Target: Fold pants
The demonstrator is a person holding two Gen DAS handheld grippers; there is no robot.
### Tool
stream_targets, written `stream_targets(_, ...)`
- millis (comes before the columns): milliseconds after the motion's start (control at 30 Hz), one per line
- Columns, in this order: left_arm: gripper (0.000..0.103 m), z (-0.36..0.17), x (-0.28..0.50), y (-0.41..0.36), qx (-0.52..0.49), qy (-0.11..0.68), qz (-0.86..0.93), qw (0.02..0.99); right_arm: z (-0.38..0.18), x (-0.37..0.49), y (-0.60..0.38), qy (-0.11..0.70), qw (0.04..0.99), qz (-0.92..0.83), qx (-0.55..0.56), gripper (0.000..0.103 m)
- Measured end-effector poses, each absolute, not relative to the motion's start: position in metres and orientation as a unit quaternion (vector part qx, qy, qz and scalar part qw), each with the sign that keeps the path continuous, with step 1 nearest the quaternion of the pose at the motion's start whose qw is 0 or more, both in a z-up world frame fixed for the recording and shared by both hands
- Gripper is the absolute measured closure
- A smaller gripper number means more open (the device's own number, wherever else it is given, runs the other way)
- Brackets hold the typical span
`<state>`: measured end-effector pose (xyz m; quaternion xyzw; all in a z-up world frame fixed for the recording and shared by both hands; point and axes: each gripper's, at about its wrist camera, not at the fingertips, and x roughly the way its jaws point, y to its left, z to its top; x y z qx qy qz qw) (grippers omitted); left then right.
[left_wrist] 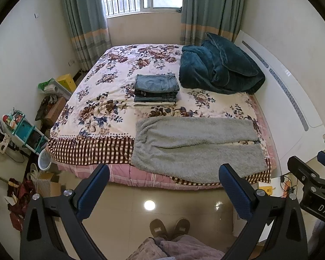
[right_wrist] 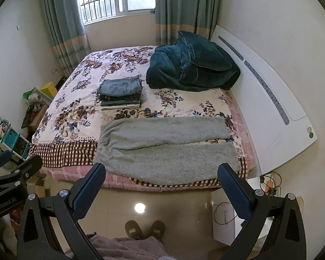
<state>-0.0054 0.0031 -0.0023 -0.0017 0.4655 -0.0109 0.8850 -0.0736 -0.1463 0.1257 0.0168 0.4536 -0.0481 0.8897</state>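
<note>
left wrist view: we take the bed (left_wrist: 93,149) as our landmark and go from near to far. nearest, short of the bed's front edge and above the tiled floor, our left claw (left_wrist: 164,174) is spread wide, holding nothing and touching nothing. the right wrist view shows the right claw (right_wrist: 161,173) the same way: wide apart, empty, hanging clear of the bed. below both, a person's slippers (left_wrist: 169,227) stand on the floor.

on the bed's near right part lie the grey fleece pants (left_wrist: 197,145), spread flat, the waist toward the bed's middle and the two legs running toward the headboard (left_wrist: 292,112), a narrow gap between the leg ends. the nearer leg hangs slightly over the bed's front edge.

we judge the pants to be soft, light and floppy, with a fluffy pile that should grip well and not slip. a pinch at the waistband corner and at a hem seems to us the best hold, one claw each.

farther on the bed, behind the pants, sits a stack of folded jeans (left_wrist: 156,90). beyond it, near the headboard, lies a bunched teal blanket (left_wrist: 218,65).
</note>
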Motion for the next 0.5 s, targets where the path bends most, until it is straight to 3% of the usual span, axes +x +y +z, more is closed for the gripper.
stream_targets(500,0.0,-0.0007,-0.0008,0.0036,-0.005,0.469,-0.014,0.883,0.1245,-0.0716,-0.1457,0.456,0.888,-0.049,0.015,0.0)
